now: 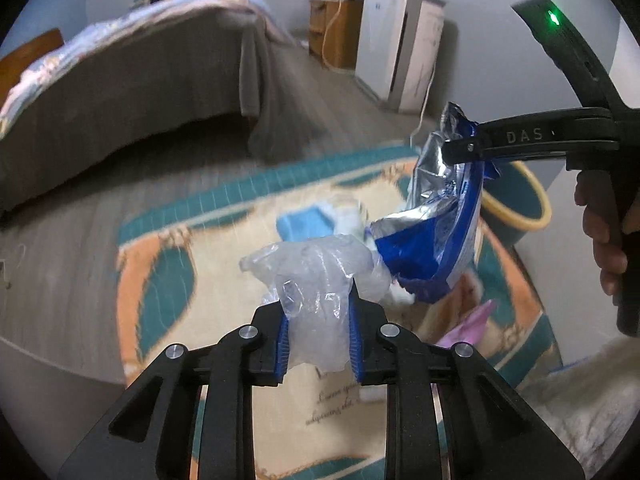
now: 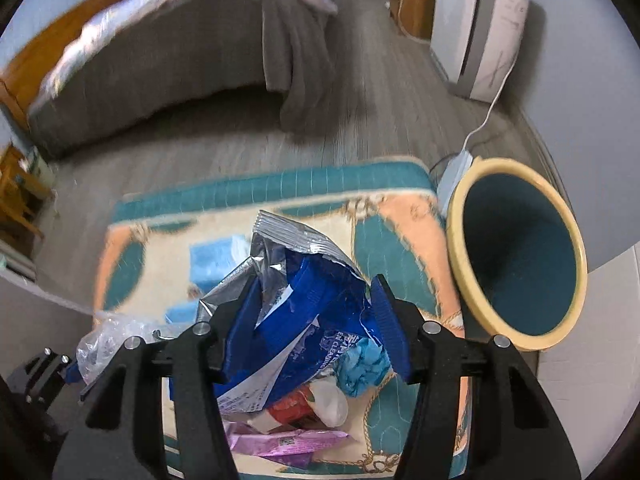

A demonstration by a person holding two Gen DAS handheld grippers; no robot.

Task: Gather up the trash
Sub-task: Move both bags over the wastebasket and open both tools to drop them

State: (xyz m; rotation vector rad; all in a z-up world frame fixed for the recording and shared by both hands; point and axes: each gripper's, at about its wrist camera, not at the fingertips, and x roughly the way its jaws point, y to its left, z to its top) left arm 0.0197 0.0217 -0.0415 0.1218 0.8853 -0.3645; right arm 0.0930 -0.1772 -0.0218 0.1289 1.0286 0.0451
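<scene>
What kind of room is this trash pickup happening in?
Most likely a bedroom: a bed with a draped grey cover stands on wood-look flooring, a patterned rug lies beside it, and a small wooden cabinet stands against the far wall.

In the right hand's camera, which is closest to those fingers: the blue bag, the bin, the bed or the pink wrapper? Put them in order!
1. Blue and silver bag: pinched between the right gripper's fingers.
2. Pink wrapper: on the rug just below the fingers.
3. Bin: off to the right, at the rug's edge.
4. Bed: farthest, across the floor at upper left.
</scene>
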